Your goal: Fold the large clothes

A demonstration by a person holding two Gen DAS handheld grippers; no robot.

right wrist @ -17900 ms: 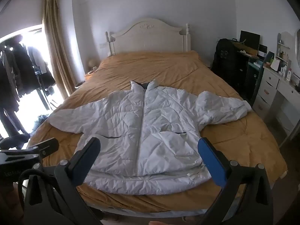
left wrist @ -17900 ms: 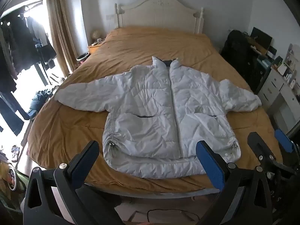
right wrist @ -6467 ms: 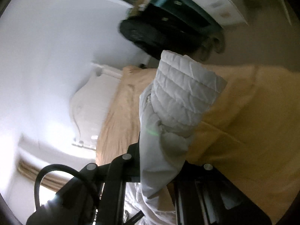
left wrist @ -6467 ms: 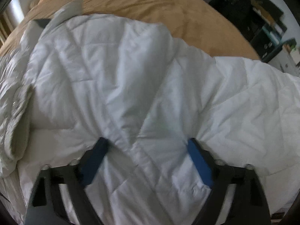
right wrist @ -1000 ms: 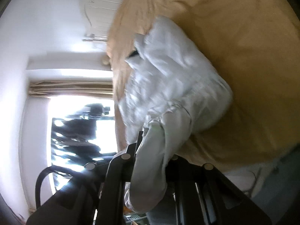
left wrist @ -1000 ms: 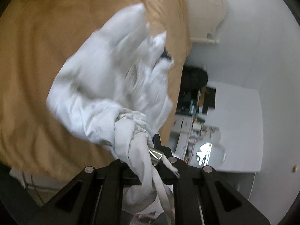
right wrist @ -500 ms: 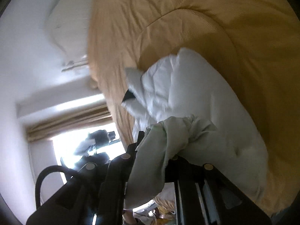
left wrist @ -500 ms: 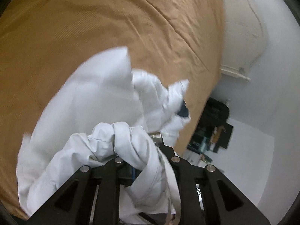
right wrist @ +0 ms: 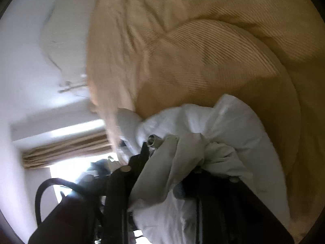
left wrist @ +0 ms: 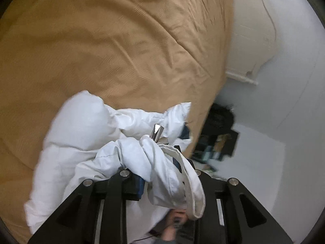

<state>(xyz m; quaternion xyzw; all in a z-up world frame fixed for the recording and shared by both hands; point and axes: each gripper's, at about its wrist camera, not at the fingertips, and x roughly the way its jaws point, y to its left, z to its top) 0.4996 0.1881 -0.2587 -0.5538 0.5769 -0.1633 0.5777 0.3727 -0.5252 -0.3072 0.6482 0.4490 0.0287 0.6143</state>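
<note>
Jacket [left wrist: 81,142]: white, puffy, bunched in a heap on the bed [left wrist: 101,40]; the far part lies on the tan cover, the near part is gathered up at both tools. Dark lining shows at the collar [left wrist: 184,133], on the side of the jacket toward the headboard [left wrist: 254,40].

Left tool [left wrist: 160,174]: black frame, blue pads. A twisted wad of jacket hem sits between the fingers [left wrist: 140,185]; jaws are opening, the cloth still between them and draped over the right finger. A metal cord end [left wrist: 157,131] sticks up from the wad.

Right tool [right wrist: 168,174]: black frame, view blurred. A fold of jacket [right wrist: 203,142] lies between the fingers and spills over them; jaws are opening. Whether the pads still press the cloth cannot be told. A metal cord end [right wrist: 152,139] pokes out just beside the left finger.

Bed: tan ribbed cover, creased, bare beyond the jacket. White headboard at its far end.

Curtain [right wrist: 67,148]: tan, beside a bright window, past the bed edge from the jacket.

Dark furniture [left wrist: 219,134]: past the bed edge, near the collar.
</note>
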